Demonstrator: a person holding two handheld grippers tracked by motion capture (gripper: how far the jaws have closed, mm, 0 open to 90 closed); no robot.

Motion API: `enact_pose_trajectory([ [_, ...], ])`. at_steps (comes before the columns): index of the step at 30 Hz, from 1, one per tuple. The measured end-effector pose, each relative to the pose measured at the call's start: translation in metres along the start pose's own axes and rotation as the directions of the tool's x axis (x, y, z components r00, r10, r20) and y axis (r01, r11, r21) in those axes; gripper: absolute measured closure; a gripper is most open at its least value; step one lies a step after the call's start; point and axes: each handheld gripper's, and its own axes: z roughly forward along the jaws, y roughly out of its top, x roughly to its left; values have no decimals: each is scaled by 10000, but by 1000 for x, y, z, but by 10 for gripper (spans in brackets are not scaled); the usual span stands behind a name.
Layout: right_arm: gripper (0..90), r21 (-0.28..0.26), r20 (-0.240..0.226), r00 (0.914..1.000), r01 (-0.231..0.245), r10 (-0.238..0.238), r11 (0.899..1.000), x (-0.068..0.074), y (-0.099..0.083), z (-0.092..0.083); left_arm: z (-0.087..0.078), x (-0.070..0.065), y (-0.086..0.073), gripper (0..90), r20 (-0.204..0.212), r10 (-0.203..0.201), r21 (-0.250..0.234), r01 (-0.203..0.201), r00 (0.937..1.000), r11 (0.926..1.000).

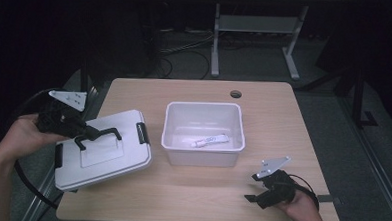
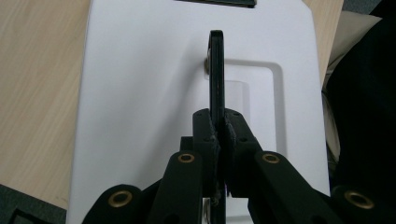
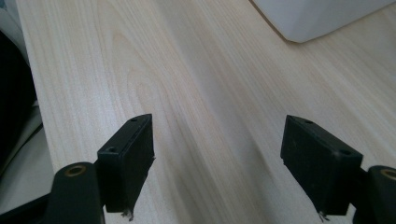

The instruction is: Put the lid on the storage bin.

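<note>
White rigid plastic lid (image 1: pixel 104 151) hangs tilted under the left tongs (image 1: pixel 85 135), pinching its black handle (image 2: pixel 216 70) dead centre. Light, stiff, slick; handle's the only sane grip. Right tongs (image 3: pixel 217 163) spread, idle over the desk (image 3: pixel 196 79).

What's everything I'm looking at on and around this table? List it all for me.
lid: one, white with black latches, left side of table, tilted, held up by its black handle
bin: one, white, open, table centre
small packet: one, white, lying inside the bin
table: one, light wood, with a cable hole at the back
metal stand: one, grey, on the floor behind
left gripper: one, black, shut on the handle
right gripper: one, black, open over bare table, front right
</note>
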Motion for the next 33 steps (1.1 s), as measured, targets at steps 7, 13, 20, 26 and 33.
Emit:
enact_pose_trajectory([
  [7,252,57,12,10000,-41,41,10000,0,-1,0,-2,1,21,848,129,393,-51,-393,9991,9992],
  [13,252,-25,15,9999,-111,111,9999,-1,-3,-1,-1,5,41,849,250,671,-154,-667,9974,9977],
  [20,252,-99,78,9999,-119,120,9999,-2,-6,-3,3,10,65,848,409,991,-125,-987,9942,9950],
  [26,252,-166,133,9996,-246,248,9996,-2,-8,-5,10,13,88,848,519,1271,-46,-1271,9905,9919],
  [33,248,-134,168,9994,-305,308,9994,-3,-10,-6,18,15,112,848,632,1558,-56,-1557,9858,9878],
])
